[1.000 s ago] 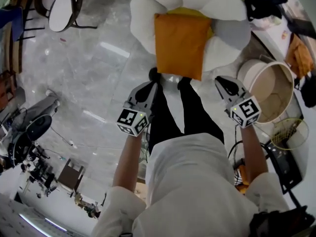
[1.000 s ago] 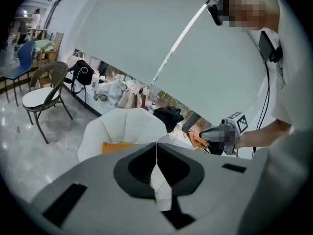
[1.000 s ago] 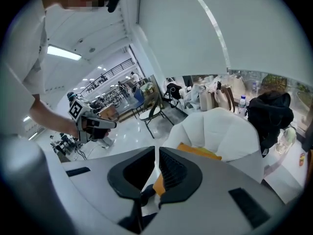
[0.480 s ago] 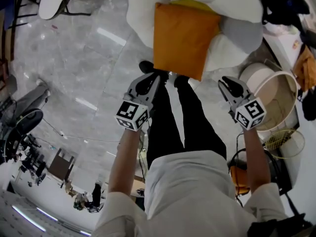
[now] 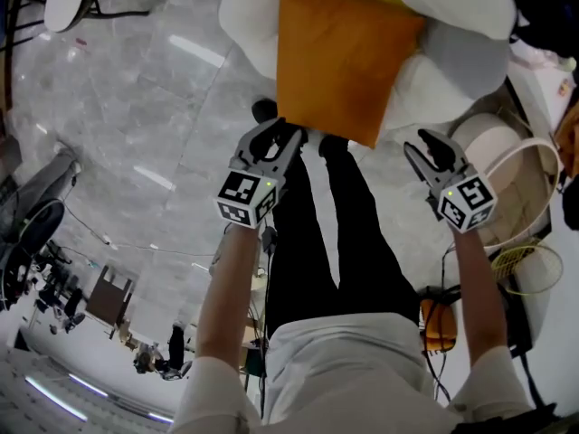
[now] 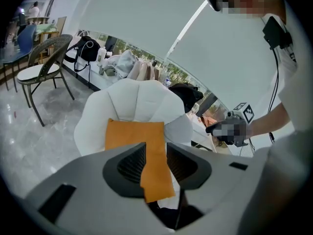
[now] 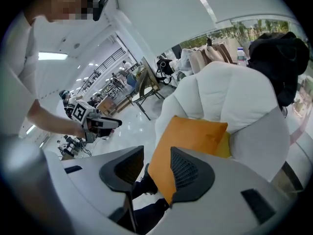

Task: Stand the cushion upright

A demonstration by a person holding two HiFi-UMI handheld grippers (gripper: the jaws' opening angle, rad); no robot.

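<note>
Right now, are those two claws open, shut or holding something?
Left gripper: jaws opening, holding nothing; the cushion is ahead, not gripped.
Right gripper: jaws opening, holding nothing.

left tongs (image 5: 289,136) — opening, empty | right tongs (image 5: 419,144) — opening, empty

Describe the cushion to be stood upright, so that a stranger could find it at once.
Find the white petal-shaped armchair before the person's legs. On it rests the orange cushion, mostly hiding a yellow cushion behind it. It is the only orange, square thing on that chair.
</note>
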